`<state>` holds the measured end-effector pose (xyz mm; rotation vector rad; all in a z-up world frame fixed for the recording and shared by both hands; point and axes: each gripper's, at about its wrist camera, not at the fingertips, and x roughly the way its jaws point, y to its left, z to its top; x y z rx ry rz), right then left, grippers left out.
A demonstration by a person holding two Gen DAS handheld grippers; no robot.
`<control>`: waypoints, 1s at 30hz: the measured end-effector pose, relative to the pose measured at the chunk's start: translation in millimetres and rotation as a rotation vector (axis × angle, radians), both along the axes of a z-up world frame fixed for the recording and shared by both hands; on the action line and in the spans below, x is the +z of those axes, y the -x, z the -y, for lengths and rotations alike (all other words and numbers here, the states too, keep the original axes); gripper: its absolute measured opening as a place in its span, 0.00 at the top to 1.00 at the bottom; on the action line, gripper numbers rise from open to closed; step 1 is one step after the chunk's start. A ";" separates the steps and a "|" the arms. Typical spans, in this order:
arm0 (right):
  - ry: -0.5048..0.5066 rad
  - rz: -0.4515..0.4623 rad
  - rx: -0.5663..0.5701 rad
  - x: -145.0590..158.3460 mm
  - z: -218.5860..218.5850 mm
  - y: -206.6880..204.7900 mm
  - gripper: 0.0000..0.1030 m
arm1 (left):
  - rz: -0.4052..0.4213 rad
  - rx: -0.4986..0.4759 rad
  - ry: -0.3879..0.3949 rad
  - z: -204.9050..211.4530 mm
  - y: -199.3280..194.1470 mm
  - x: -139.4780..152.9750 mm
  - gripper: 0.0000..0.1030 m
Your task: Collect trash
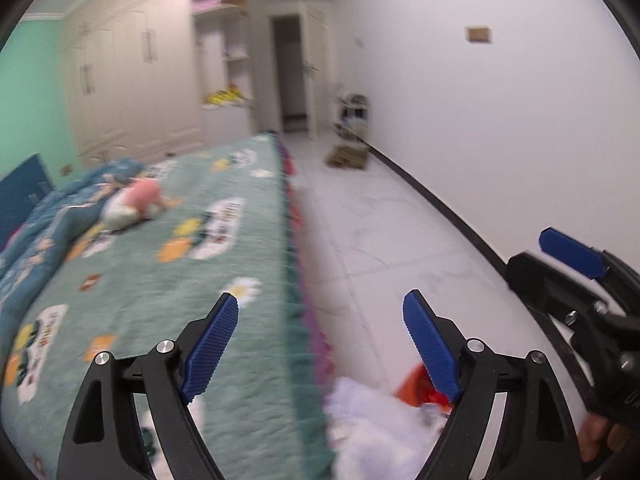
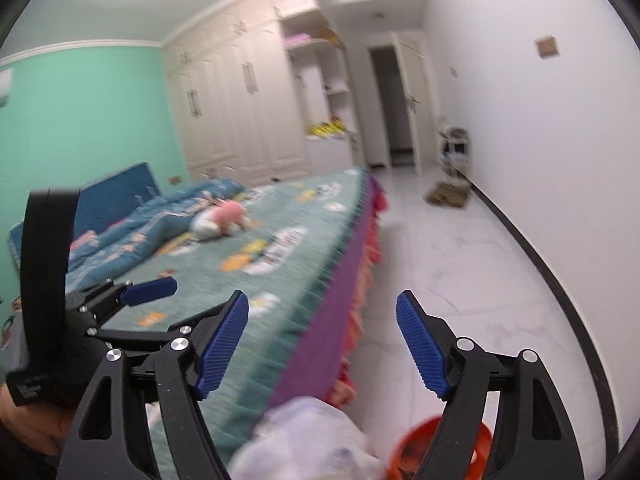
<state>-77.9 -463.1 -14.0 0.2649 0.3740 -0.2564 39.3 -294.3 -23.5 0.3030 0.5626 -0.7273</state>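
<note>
Both tongs hang released, jaws wide with nothing between the blue pads: the left gripper over the bed's edge, the right gripper likewise. The trash is a blurred white crumpled bag at the bottom centre of the left view, soft and pale, just beside an orange bin. In the right view the same white bundle sits bottom centre, and there the bin shows its round rim at lower right. Only the right view catches the green wall broadly; only the left shows a hand at lower right. The printing on the green bedspread is too blurred to read.
</note>
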 end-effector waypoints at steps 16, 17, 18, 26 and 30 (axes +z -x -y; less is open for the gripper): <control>0.054 0.167 0.405 63.6 -163.5 -66.1 0.06 | 0.159 0.516 0.072 -173.3 1.4 62.9 0.06; 0.055 0.171 0.423 66.4 -172.8 -67.4 0.05 | 0.156 0.531 0.073 -180.2 -0.3 63.2 0.06; 0.055 0.174 0.436 68.9 -179.7 -68.7 0.05 | 0.153 0.553 0.076 -188.7 -1.5 64.3 0.06; 0.088 0.199 0.513 85.2 -226.8 -70.2 0.05 | 0.163 0.678 0.140 -239.3 10.1 72.2 0.06; 0.102 0.193 0.520 85.3 -240.2 -68.2 0.05 | 0.174 0.673 0.174 -248.5 14.0 71.8 0.06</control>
